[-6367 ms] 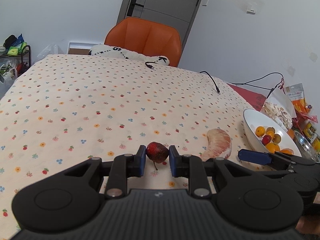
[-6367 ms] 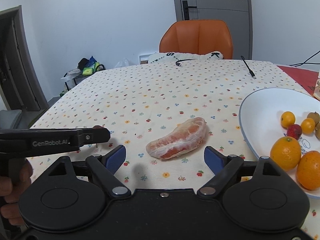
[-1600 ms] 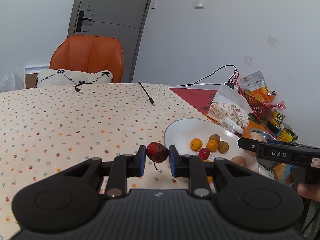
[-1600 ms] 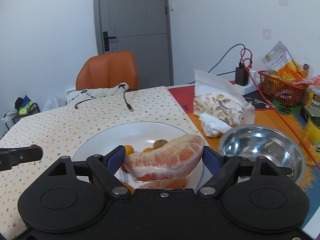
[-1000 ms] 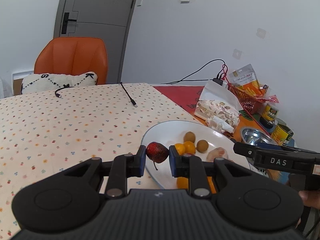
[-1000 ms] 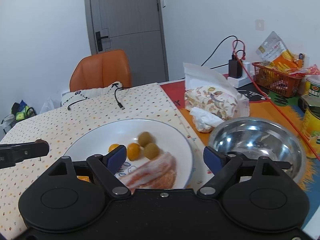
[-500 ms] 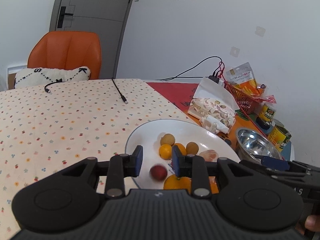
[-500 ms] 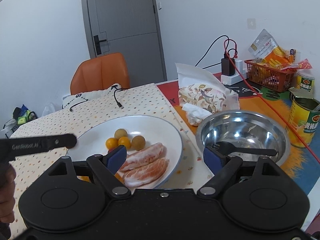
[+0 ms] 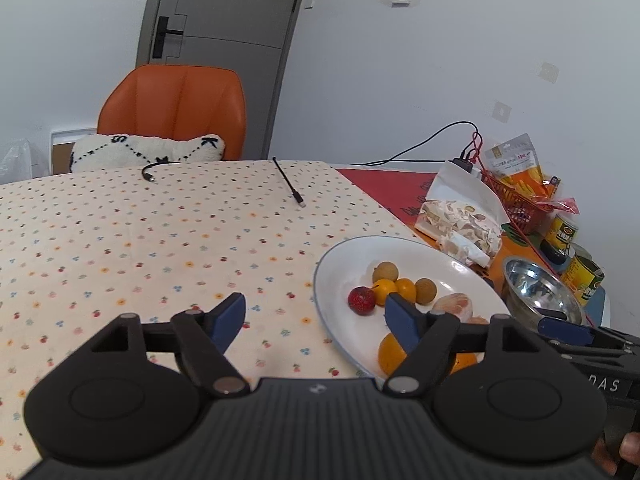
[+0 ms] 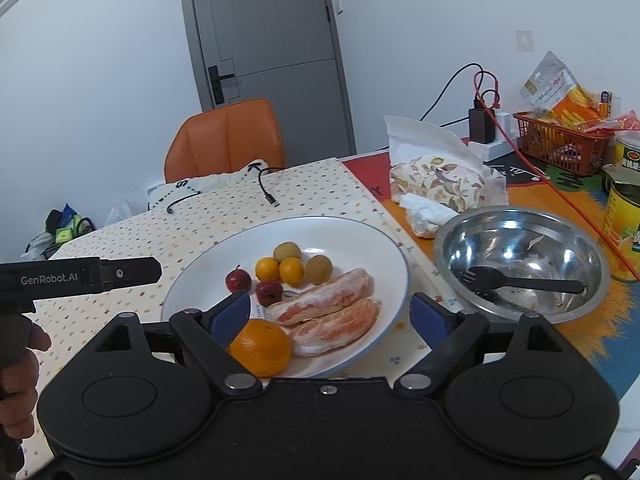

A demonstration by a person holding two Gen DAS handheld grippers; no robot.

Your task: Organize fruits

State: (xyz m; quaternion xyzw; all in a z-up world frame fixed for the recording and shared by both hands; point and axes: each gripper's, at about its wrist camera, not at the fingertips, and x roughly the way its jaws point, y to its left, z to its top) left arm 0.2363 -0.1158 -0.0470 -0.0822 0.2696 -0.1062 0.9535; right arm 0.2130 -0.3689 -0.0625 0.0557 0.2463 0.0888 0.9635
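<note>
on the white plate (image 10: pixel 360 236), red fruits (image 10: pixel 238 280) and pomelo segments (image 10: pixel 320 294) rest; left gripper (image 9: pixel 316 318) and right gripper (image 10: pixel 330 314) both spread, empty.

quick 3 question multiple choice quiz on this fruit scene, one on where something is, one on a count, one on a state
1. Where is the black fork?
A. on the white plate
B. in the steel bowl
C. on the tablecloth

2. How many pomelo wedges lie on the plate?
A. one
B. two
C. four

3. What state is the right gripper in?
A. open, holding nothing
B. shut on an orange
C. shut on a wedge

Answers:
1 B: the fork lies inside the steel bowl, beside the plate.
2 B: two pomelo wedges lie side by side.
3 A: the right gripper has its jaws spread wide, with no fruit between them.
</note>
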